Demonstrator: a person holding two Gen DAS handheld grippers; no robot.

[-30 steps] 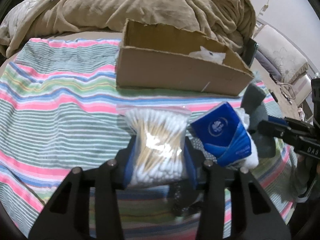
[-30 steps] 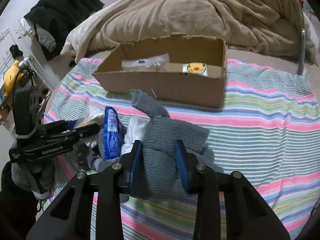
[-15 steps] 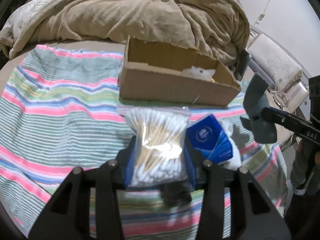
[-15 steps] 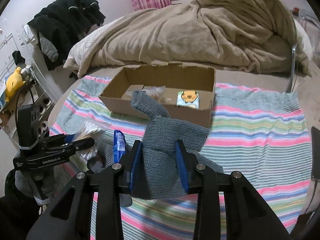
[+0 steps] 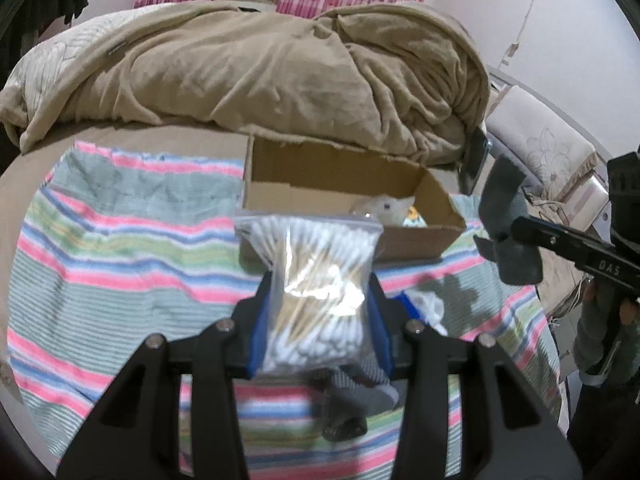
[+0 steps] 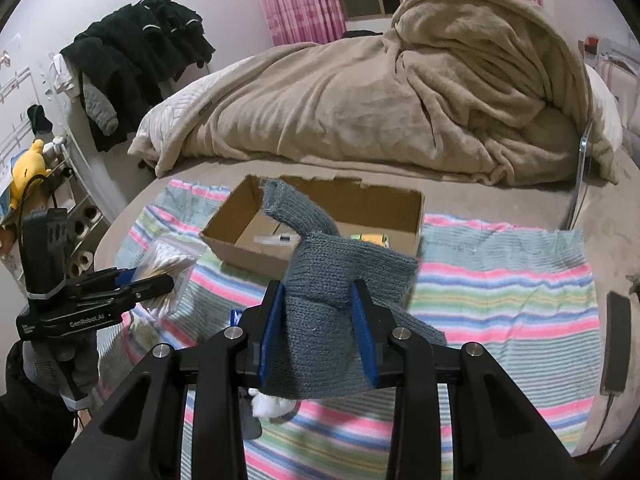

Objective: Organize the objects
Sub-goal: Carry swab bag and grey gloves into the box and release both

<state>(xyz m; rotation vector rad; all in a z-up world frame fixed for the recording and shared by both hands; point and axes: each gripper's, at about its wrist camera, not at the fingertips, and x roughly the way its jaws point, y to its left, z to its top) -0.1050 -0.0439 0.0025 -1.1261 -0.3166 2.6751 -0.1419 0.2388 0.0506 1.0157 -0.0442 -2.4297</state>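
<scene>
My left gripper (image 5: pixel 320 292) is shut on a clear bag of cotton swabs (image 5: pixel 316 296) and holds it up over the striped cloth (image 5: pixel 120 264), in front of the open cardboard box (image 5: pixel 344 184). My right gripper (image 6: pixel 318 312) is shut on a grey knitted garment (image 6: pixel 328 280), lifted above the cloth (image 6: pixel 500 292) just short of the box (image 6: pixel 320 216). The garment (image 5: pixel 508 232) and the right gripper also show at the right of the left wrist view. The box holds a few small packets (image 6: pixel 368 238).
A beige blanket (image 5: pixel 280 64) is heaped behind the box. A blue packet and white tissue (image 5: pixel 424 308) and a dark sock (image 5: pixel 352 404) lie on the cloth below the grippers. A phone (image 6: pixel 616 344) lies on the bed at right. Black clothes (image 6: pixel 136 56) hang at left.
Both grippers have risen off the cloth with their loads and moved toward the box. The blue packet and tissue stay behind on the cloth.
</scene>
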